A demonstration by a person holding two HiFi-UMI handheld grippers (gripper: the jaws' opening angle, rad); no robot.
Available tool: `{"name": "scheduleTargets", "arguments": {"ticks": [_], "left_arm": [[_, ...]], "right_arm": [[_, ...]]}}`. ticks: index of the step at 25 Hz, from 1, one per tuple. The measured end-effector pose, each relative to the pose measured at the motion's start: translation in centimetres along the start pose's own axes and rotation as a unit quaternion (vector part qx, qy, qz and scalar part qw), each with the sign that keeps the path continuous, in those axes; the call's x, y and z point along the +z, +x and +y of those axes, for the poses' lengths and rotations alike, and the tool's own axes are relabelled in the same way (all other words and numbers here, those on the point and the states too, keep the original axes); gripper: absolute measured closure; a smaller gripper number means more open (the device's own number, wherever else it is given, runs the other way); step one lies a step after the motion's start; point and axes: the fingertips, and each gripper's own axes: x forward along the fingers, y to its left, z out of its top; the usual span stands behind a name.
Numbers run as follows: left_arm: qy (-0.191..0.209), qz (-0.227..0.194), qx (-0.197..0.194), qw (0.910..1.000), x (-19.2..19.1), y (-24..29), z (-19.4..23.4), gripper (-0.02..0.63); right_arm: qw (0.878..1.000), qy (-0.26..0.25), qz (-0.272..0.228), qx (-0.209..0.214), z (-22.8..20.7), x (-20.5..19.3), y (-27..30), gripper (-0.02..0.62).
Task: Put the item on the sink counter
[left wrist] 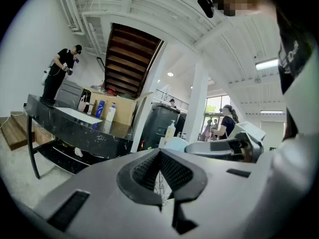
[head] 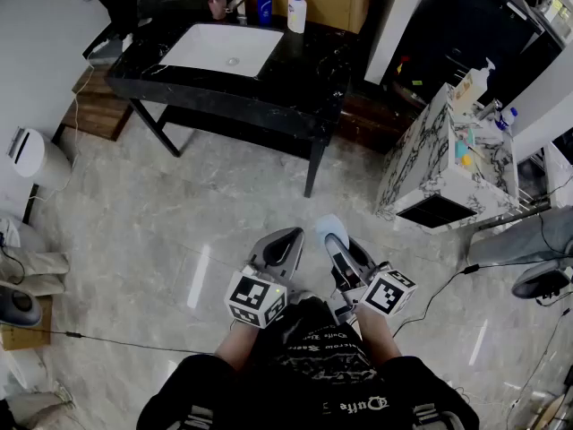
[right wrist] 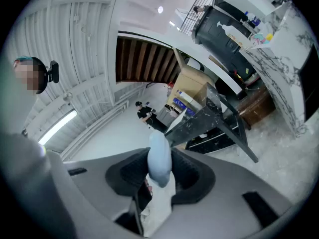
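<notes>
The right tongs grip the blue item; the left tongs are closed, empty. The bench stands well ahead of them; carrying and placing remain.

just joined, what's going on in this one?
A person stands on the floor, some way short of the black sink counter, with a gripper in each hand. The right gripper is clamped on a pale blue item, held about level. The left gripper is shut with nothing in it. The item is not yet on the counter.
</notes>
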Motion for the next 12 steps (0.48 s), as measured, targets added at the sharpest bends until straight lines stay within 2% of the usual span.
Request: {"name": "scheduleTargets", "arguments": {"ticks": [6, 12], "left_arm": [[0.006, -0.015, 0.018, 0.9997, -0.9, -0.9, -5.3, 0.6], [0.013, -0.02, 0.035, 0.9991, -1.4, -1.5, -7.4, 0.6]], "right_arm": [[0.999, -0.04, 0.009, 0.006, 0.1, 0.4, -5.1, 0.468], [0.999, -0.024, 0.016, 0.031, 0.4, 0.1, -7.1, 0.468]]}}
